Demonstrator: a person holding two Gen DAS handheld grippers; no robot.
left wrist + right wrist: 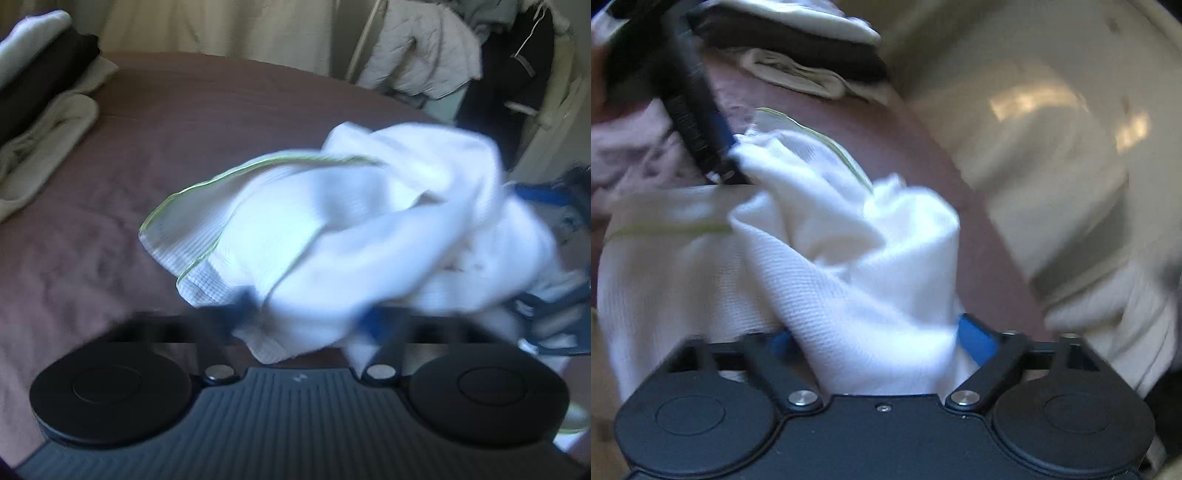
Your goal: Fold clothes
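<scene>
no readable text, number or brand shows in either view; the only sign is a small pale zigzag mark at the lower centre of the left wrist view, on the ribbed gripper body (297, 406)

We cannot see the fingertips of either gripper: the white cloth (369, 229) bunches over the left gripper (303, 314) and the right gripper (882, 343). Behind the cloth, a stack of folded clothes (40, 85) runs off the picture's edge. Beyond the cloth, hanging garments (421, 55) blur together, and we cannot tell them apart.
</scene>
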